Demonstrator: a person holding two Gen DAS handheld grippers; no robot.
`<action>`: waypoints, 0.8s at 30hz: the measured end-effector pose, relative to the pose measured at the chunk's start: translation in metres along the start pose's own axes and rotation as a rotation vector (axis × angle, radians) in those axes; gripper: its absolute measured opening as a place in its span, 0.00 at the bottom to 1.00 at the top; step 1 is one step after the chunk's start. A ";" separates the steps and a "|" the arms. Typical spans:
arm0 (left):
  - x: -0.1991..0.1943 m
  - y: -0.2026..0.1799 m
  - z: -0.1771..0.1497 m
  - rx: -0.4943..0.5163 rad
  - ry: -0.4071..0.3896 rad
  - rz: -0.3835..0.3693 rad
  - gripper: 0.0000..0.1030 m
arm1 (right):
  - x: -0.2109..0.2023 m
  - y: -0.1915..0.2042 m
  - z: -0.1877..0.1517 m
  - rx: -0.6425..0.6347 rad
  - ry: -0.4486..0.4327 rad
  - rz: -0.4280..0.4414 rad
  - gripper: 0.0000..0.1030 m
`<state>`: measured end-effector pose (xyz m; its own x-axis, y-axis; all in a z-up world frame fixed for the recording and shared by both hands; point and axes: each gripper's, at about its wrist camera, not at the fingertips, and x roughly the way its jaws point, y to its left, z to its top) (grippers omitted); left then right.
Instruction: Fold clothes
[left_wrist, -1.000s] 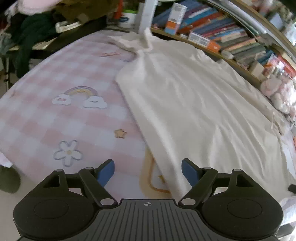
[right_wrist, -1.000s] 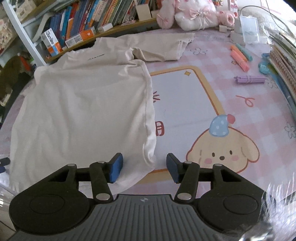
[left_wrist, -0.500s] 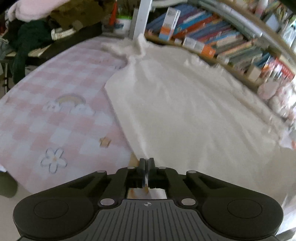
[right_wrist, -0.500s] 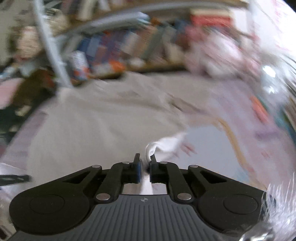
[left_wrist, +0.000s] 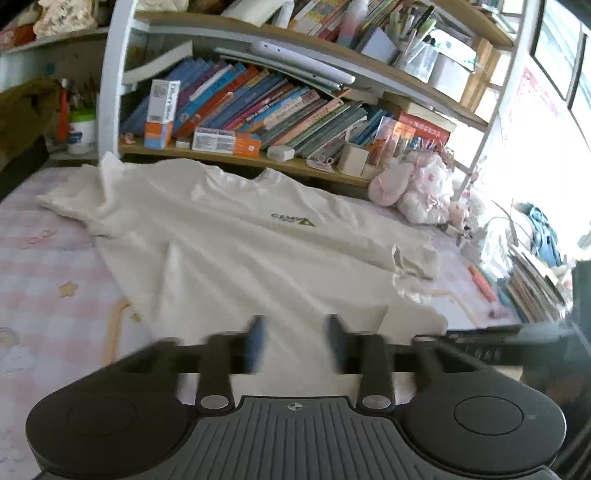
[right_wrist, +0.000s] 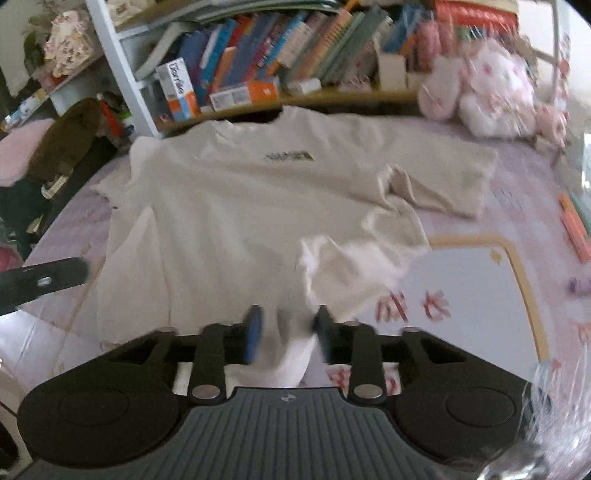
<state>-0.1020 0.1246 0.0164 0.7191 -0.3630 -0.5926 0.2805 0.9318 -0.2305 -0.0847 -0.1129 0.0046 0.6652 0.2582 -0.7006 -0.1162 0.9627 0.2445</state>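
T-shirt (left_wrist: 236, 251) lies spread below a bookshelf (left_wrist: 258, 155) of books; both grippers' fingers stand apart, holding nothing.

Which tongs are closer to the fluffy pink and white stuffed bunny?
Right. The right tongs sit at the cream cotton T-shirt's hem on the side toward the plush pink and white bunny; the left tongs are at the hem's far side, farther away.
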 end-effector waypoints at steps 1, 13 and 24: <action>-0.007 0.006 -0.007 0.000 -0.003 0.021 0.62 | 0.002 -0.002 -0.004 0.003 0.014 -0.007 0.35; 0.033 0.043 -0.007 -0.014 0.100 0.212 0.64 | 0.007 -0.025 -0.021 0.099 0.080 -0.021 0.38; 0.088 0.044 -0.008 -0.036 0.209 0.227 0.55 | 0.017 -0.036 0.005 0.098 0.036 -0.043 0.43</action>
<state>-0.0310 0.1338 -0.0523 0.6130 -0.1411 -0.7774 0.1019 0.9898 -0.0993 -0.0655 -0.1438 -0.0129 0.6411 0.2215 -0.7348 -0.0145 0.9607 0.2771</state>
